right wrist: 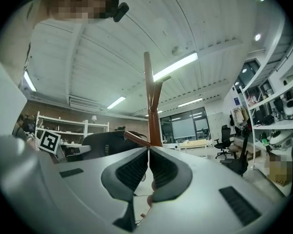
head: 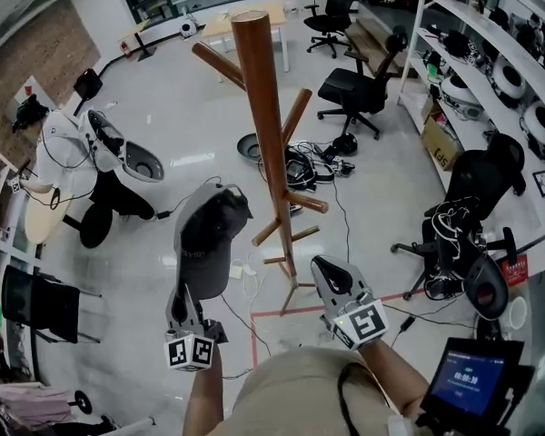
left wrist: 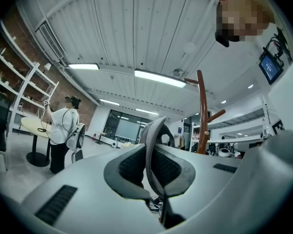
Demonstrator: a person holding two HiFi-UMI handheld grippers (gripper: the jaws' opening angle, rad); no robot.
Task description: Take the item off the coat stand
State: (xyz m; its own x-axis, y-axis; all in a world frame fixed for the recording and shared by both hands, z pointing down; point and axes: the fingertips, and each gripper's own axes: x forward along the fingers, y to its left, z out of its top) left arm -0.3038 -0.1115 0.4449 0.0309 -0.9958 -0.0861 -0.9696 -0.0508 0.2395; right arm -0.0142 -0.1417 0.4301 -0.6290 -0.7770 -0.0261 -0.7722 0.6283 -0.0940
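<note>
A tall wooden coat stand [head: 263, 125] with slanted pegs rises from the floor in the middle of the room. A dark grey cap [head: 209, 239] hangs to the left of its pole, apart from the pegs, with my left gripper [head: 196, 291] shut on it. In the left gripper view the cap's edge [left wrist: 151, 150] is pinched upright between the pads of that gripper [left wrist: 149, 172], and the coat stand [left wrist: 203, 113] is off to the right. My right gripper [head: 327, 269] stands near the stand's foot. Its jaws [right wrist: 149, 172] are shut with nothing between them, facing the coat stand [right wrist: 150, 106] and the cap [right wrist: 100, 145].
A person in white [head: 59, 157] stands by a white machine [head: 127, 162] at the left. Office chairs [head: 359, 89] and loaded shelves [head: 490, 71] line the right. Cables [head: 309, 166] lie behind the stand's foot, red tape [head: 282, 314] marks the floor, and a tablet [head: 472, 380] sits bottom right.
</note>
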